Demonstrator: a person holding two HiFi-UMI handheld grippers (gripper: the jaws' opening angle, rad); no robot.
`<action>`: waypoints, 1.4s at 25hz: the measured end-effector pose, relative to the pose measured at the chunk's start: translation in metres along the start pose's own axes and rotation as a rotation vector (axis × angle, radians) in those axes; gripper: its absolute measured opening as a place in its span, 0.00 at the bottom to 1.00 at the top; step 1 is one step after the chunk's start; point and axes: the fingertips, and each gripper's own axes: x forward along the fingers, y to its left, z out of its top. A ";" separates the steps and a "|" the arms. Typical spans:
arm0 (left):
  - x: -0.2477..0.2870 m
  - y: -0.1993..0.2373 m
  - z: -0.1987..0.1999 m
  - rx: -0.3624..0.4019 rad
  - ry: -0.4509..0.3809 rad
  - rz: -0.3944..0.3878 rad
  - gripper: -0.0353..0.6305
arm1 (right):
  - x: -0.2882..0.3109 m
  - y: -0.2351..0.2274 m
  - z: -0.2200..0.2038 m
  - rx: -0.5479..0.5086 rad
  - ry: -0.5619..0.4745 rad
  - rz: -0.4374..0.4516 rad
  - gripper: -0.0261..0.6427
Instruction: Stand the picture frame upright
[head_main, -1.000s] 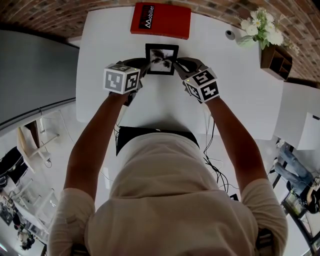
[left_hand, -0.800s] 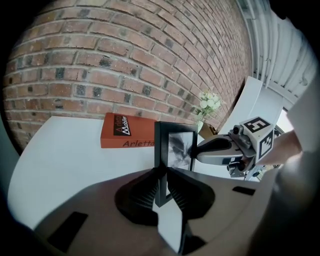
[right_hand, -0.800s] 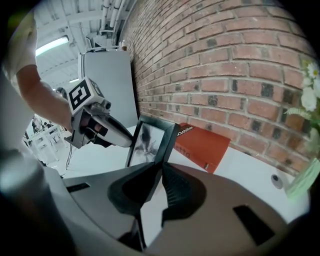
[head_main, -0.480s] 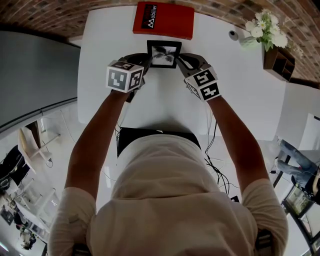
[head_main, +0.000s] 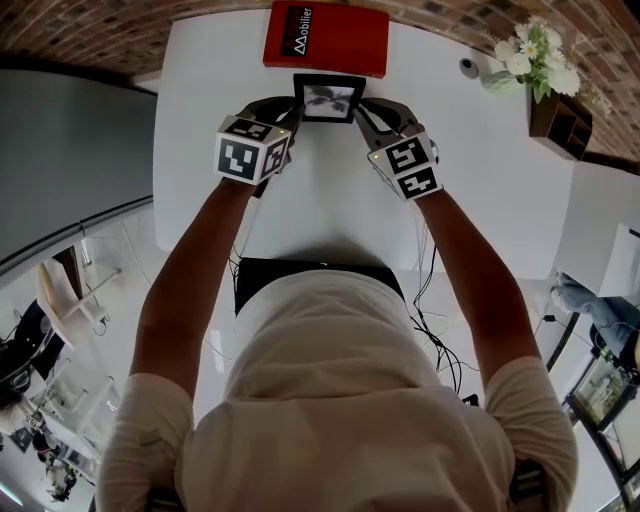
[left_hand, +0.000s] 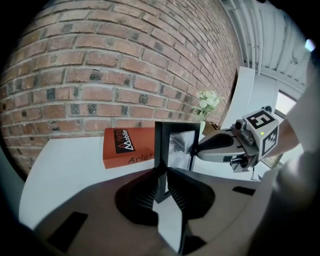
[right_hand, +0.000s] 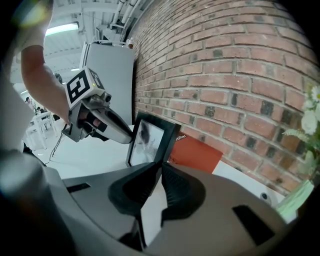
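Overhead, the picture frame (head_main: 329, 98) is held nearly upright above the white table (head_main: 330, 210), just before a red book (head_main: 325, 38), the left gripper view shows the left gripper (left_hand: 161, 186) clamped on one side edge, and the right gripper view shows the right gripper (right_hand: 159, 181) closing on the other.

We can read print on one thing only, the red book (head_main: 326, 38) lying flat at the far edge of the table (head_main: 480, 180). In the head view its cover carries a black label with a white double-triangle logo and the white letters "obilier". In the left gripper view that label shows "Arlett" above the logo and "obilier". The book's side reads "Arlet" in darker letters, and the picture frame (left_hand: 175, 150) cuts off the rest of the word.
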 end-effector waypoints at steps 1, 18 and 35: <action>0.001 0.000 0.002 0.014 -0.005 0.003 0.13 | 0.000 0.000 0.001 -0.005 -0.003 -0.003 0.10; 0.003 0.008 0.002 0.098 -0.061 0.059 0.13 | 0.007 0.002 -0.001 -0.111 -0.027 -0.037 0.10; -0.001 0.011 -0.011 0.154 -0.081 0.097 0.13 | 0.008 0.011 -0.008 -0.178 -0.026 -0.055 0.09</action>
